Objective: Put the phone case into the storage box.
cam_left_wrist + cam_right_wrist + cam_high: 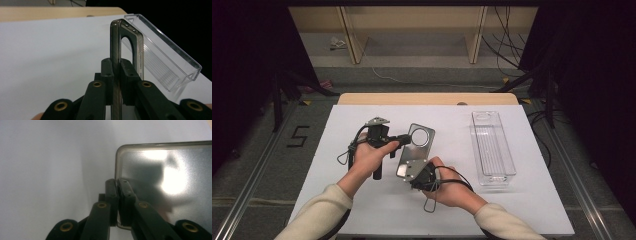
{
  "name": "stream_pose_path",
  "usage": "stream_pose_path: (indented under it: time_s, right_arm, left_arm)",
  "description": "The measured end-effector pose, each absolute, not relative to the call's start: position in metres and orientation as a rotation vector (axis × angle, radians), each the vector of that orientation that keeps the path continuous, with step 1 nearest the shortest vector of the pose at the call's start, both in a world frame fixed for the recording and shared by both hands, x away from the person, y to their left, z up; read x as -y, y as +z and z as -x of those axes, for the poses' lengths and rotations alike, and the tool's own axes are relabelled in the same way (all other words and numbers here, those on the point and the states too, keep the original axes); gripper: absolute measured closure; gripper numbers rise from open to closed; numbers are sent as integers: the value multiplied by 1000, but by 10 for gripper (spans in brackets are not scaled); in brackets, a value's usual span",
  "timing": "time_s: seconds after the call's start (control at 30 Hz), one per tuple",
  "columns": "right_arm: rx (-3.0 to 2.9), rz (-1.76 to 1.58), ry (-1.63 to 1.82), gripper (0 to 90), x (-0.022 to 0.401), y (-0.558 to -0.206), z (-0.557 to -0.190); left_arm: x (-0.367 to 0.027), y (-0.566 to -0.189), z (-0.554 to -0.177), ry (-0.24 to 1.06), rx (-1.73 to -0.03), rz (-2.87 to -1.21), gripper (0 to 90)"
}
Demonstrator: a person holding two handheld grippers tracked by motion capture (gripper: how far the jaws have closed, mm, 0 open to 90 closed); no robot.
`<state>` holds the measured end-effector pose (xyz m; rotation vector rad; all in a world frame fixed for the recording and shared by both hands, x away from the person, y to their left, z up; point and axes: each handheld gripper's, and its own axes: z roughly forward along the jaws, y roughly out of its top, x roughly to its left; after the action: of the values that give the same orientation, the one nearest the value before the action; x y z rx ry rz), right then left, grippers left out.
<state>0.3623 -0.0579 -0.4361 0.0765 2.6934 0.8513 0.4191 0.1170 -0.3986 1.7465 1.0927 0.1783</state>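
One mark can be read — a black "5" (299, 135) on the grey floor (257, 165).

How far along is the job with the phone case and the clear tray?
Done: the phone case is off the table, pinched by both the left hand-held gripper and the right hand-held gripper. In hand: it hangs between them over the white table. Left: probably placing it in the clear tray, which holds nothing yet.
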Motion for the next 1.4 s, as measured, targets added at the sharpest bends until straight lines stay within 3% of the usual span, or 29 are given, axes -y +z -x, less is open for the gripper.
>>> stream_pose_path:
  time_s: [0.3, 0.6, 1.03, 1.4]
  right_arm:
    - [-2558, -239, 1024, 544, 69, -426, -370]
    - [-2434, -455, 1164, 354, 83, -419, -383]
    - [-2293, -722, 1315, 332, 102, -410, -400]
    - [-2251, -814, 1406, 467, 104, -404, -409]
  left_arm:
    - [-133, -400, -412, 288, -1027, -1701, 819]
    - [-150, -406, -400, 331, -989, -1637, 819]
    - [-161, -415, -381, 374, -934, -1551, 818]
    - [-156, -421, -374, 382, -926, -1546, 818]
